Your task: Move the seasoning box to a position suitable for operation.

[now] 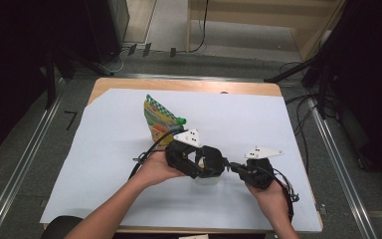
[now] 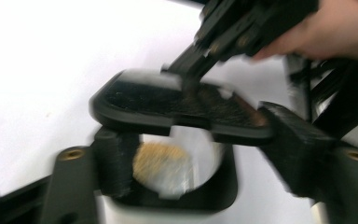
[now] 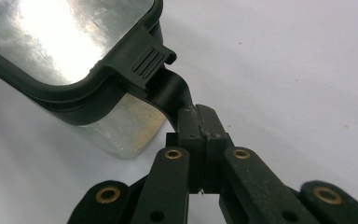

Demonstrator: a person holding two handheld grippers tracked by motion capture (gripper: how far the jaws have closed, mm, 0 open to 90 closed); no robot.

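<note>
A clear plastic container (image 1: pixel 206 178) with a black hinged lid (image 2: pixel 177 109) stands on the white-covered tabletop (image 1: pixel 104 149), near its front edge. The right gripper (image 3: pixel 200 126) is clamped on the lid's black latch tab (image 3: pixel 168 91), holding the lid tilted. The left gripper (image 2: pixel 191 158) straddles the container's body, its 2 jaws on either side; whether they press it I cannot tell. A green-and-yellow snack pouch (image 1: pixel 158 119) stands just behind.

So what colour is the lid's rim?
Black, around a clear panel; the lid shows best in the right gripper view.
</note>
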